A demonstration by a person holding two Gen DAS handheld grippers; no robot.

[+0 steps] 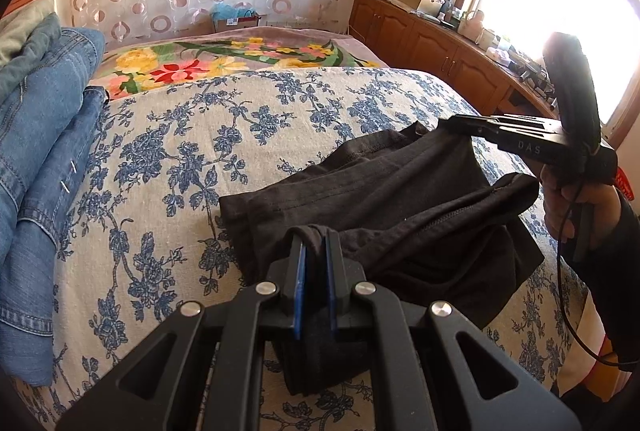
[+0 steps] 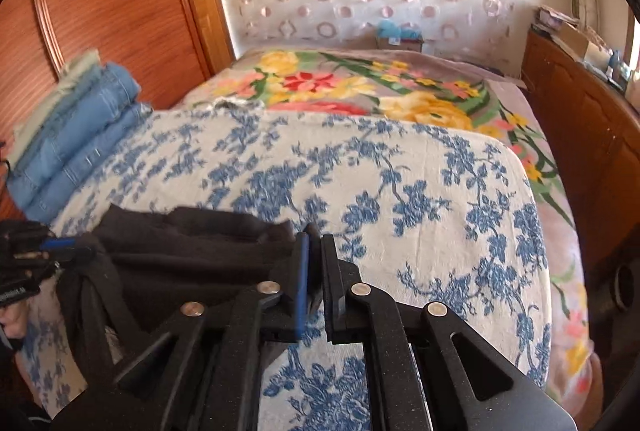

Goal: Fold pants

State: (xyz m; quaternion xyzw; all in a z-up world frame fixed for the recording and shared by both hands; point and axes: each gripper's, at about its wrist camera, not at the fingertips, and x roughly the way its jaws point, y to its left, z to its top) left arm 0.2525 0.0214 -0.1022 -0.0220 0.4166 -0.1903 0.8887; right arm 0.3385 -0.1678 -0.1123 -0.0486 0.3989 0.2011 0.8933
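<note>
Black pants [image 1: 384, 191] lie partly folded on a blue-flowered bedspread [image 1: 200, 151]. My left gripper [image 1: 314, 237] is shut on a bunched edge of the pants at their near side. My right gripper [image 1: 460, 123] is shut on the far right corner of the pants and holds it slightly lifted. In the right wrist view the right gripper [image 2: 314, 235] pinches the pants' edge [image 2: 192, 243], and the left gripper [image 2: 60, 245] shows at the left, also on the cloth.
A stack of folded blue jeans [image 1: 44, 135] sits at the bed's left side, also in the right wrist view [image 2: 76, 135]. A bright floral blanket [image 1: 224, 59] lies beyond. A wooden cabinet [image 1: 432, 43] with clutter runs along the right, under a window.
</note>
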